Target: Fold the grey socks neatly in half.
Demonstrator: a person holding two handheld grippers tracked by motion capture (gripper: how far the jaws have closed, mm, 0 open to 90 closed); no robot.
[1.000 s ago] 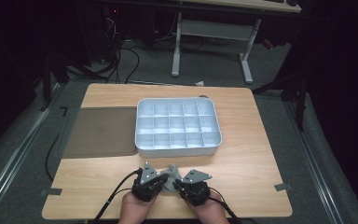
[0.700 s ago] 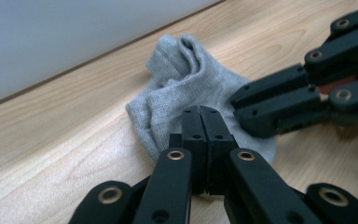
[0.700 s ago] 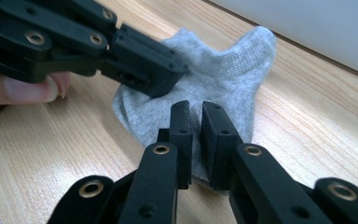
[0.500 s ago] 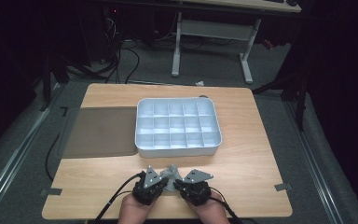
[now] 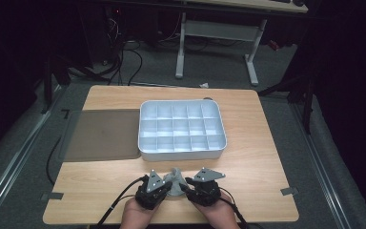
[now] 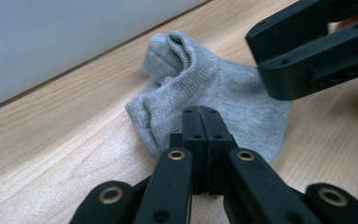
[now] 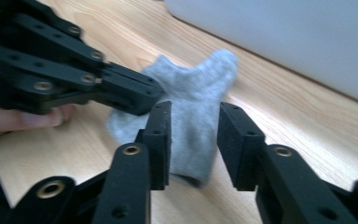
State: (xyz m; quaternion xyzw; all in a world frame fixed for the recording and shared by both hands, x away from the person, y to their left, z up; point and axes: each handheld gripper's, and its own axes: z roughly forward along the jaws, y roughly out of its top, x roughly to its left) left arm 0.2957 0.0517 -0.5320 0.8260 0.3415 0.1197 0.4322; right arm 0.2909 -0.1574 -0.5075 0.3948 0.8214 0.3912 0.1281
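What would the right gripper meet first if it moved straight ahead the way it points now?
Probably the grey sock, already lying between its open fingers. Beyond it comes the left gripper, though depth is unclear.

Lab/office workspace, wooden table point(image 5: 248, 119), desk frame point(image 5: 217, 33) behind, floor cables point(image 5: 124, 57), carpet

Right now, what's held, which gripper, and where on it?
The left gripper is shut on the grey sock, pinching its near edge. The right gripper has just been opening; the sock lies between its jaws, not pinched.
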